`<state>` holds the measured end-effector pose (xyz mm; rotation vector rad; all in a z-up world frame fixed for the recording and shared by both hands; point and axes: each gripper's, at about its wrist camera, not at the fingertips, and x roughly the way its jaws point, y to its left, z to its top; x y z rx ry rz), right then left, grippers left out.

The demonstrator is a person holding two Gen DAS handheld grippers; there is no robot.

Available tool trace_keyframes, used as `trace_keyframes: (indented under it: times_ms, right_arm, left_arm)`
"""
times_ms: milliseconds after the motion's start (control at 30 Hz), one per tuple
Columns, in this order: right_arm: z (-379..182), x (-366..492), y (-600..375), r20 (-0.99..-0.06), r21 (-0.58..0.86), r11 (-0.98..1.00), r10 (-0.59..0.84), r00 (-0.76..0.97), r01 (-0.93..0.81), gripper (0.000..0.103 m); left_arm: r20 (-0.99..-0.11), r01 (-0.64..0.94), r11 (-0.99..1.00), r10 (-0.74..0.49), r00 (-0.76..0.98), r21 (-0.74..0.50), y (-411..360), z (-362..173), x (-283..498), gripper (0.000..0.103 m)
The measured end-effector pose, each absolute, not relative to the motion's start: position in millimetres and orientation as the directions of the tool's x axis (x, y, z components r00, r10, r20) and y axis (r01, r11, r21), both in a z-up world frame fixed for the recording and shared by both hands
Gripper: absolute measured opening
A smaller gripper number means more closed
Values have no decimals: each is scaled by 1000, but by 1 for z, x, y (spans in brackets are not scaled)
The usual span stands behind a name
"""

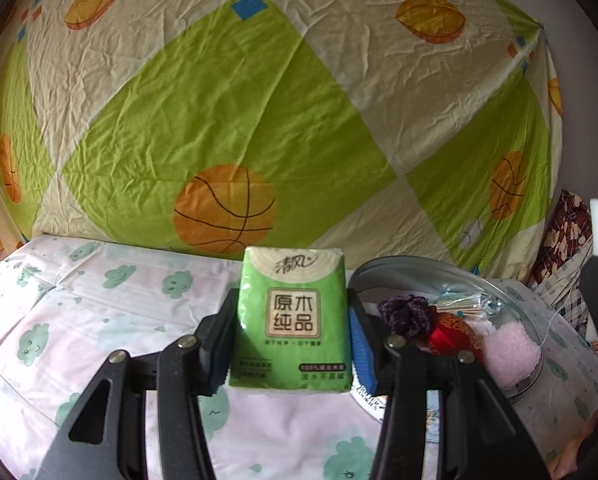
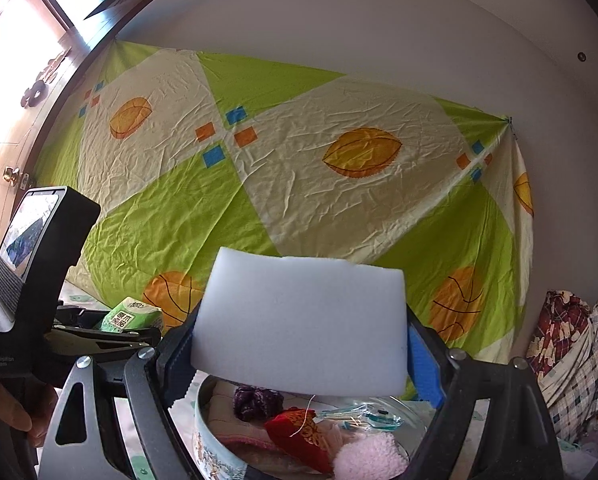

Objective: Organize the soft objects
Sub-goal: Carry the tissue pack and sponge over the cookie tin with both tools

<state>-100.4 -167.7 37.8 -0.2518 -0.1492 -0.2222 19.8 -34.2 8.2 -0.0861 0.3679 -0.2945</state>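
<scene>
Left tongs clamped on the tissue pack, just left of the round tin; right tongs squeezing the white foam block above it. Risk: foam springs out, or knocks the pink puff at five o'clock overboard.
</scene>
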Motion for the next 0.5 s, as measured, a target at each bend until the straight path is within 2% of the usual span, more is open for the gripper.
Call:
trace_keyframes:
  times_ms: [500]
  right_arm:
    - [43, -98, -223, 156, -170, 941, -269, 950, 294, 88]
  left_arm:
    - [-308, 340, 935, -354, 883, -101, -98, 27, 13, 49]
